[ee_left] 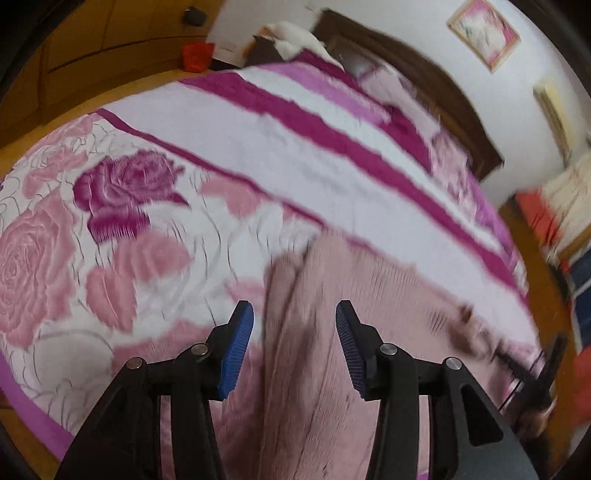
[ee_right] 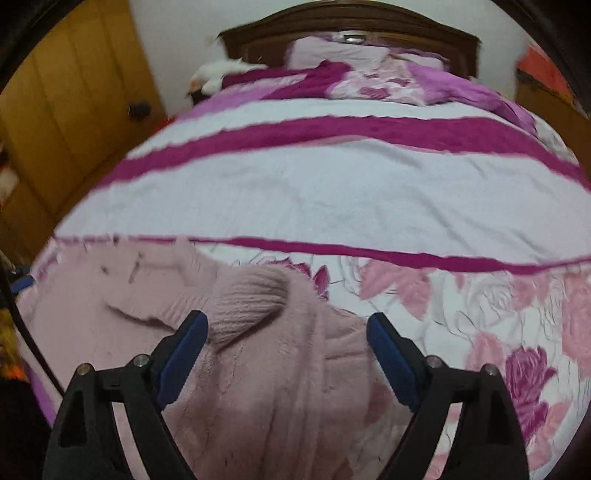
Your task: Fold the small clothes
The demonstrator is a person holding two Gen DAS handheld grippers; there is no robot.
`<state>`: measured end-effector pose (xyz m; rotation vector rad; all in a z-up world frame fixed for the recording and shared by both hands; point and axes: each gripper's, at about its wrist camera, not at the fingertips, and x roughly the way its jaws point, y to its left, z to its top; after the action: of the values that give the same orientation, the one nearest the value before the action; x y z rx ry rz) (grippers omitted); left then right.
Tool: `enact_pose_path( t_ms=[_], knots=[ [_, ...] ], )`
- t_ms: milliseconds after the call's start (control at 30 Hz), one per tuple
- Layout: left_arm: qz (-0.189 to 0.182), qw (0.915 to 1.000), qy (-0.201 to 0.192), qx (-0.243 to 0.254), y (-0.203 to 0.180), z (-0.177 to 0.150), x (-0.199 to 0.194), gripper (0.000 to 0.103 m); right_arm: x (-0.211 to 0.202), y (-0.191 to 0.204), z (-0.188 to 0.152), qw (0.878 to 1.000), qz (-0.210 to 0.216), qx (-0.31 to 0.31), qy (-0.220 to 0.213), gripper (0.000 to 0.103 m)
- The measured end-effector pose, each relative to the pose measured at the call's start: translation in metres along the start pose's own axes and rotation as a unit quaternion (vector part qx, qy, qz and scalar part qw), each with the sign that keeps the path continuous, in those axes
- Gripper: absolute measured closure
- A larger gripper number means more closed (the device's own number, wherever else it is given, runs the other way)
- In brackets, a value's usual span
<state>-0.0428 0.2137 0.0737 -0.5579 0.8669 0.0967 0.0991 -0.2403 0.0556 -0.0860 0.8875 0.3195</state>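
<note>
A small pale pink knitted sweater (ee_left: 332, 295) lies on the bed, partly bunched. In the left wrist view my left gripper (ee_left: 294, 314) is open, its blue pads on either side of a fold of the sweater, just above it. In the right wrist view the sweater (ee_right: 258, 369) shows a ribbed cuff or hem (ee_right: 251, 295) turned up in a hump. My right gripper (ee_right: 286, 325) is open and wide, hovering over that ribbed part without holding it. Both views are motion-blurred.
The bed cover (ee_right: 314, 192) has white and magenta stripes and pink roses. A dark wooden headboard (ee_right: 351, 26) and pillows (ee_right: 332, 51) are at the far end. A wooden wardrobe (ee_right: 66, 96) stands left. A red bin (ee_left: 197, 55) sits on the floor.
</note>
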Motion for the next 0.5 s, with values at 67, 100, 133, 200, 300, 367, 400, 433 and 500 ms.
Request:
enact_pose_path(
  t_ms=[67,100,133,200,300,367,400,433,500],
  knots=[
    [0.015,0.9993,0.01,0.032,-0.009,-0.011,0.006,0.08,0.009,0.006,0.004,0.999,-0.005,-0.026,0.026,0.043],
    [0.021,0.9989,0.01,0.041,-0.013,-0.013,0.008,0.08,0.012,0.008,0.005,0.999,-0.005,-0.035,0.041,0.055],
    [0.029,0.9985,0.011,0.046,-0.014,-0.016,0.01,0.08,0.015,0.008,0.007,0.998,-0.009,-0.04,0.054,0.079],
    [0.023,0.9991,0.015,0.031,-0.01,-0.016,0.012,0.08,0.015,-0.003,0.013,0.998,-0.004,-0.012,0.057,0.094],
    [-0.011,0.9997,0.021,0.0,-0.005,-0.012,0.014,0.08,0.011,-0.044,0.013,0.99,0.054,0.124,0.026,0.094],
    [-0.016,0.9997,0.014,-0.009,-0.003,-0.011,0.009,0.08,0.021,-0.063,0.006,0.981,0.057,0.184,0.035,0.094],
    [-0.017,0.9997,0.012,-0.01,-0.002,-0.009,0.009,0.08,0.023,-0.066,0.003,0.98,0.049,0.191,0.039,0.091],
    [-0.019,0.9997,0.013,-0.009,-0.002,-0.008,0.01,0.08,0.024,-0.066,0.001,0.981,0.032,0.185,0.04,0.081],
    [-0.018,0.9997,0.016,-0.006,-0.004,-0.007,0.01,0.08,0.02,-0.062,0.001,0.985,0.002,0.165,0.041,0.061]
  ],
)
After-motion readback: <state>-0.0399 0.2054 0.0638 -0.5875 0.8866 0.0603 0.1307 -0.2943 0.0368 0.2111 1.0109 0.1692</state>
